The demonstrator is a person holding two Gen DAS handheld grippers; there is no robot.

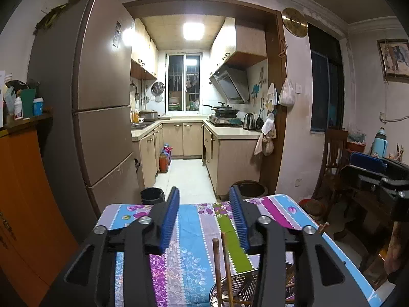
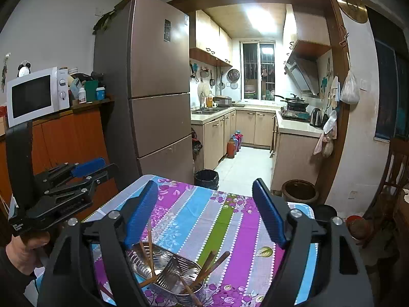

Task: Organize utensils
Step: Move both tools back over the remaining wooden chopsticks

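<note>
A tall brown refrigerator [image 2: 158, 84] is standing at the left of the kitchen doorway, with a white microwave [image 2: 35, 94] sitting on an orange cabinet [image 2: 74, 138] further left. In front of them, a surface covered by a striped floral tablecloth [image 2: 204, 212] is carrying the task's things. A perforated metal utensil holder [image 2: 168, 273] with two compartments is sitting near the close edge of the surface, and wooden chopsticks [image 2: 148, 243] are leaning in both compartments, tips angled upward. The right gripper [image 2: 212, 212] is hovering above the holder with its blue pads spread wide and nothing between them, released. The left gripper [image 1: 204, 217] is hanging over the same surface with its jaws parted, grasping nothing; two chopsticks are rising from the holder just below it, between the fingers but apart from the pads.
</note>
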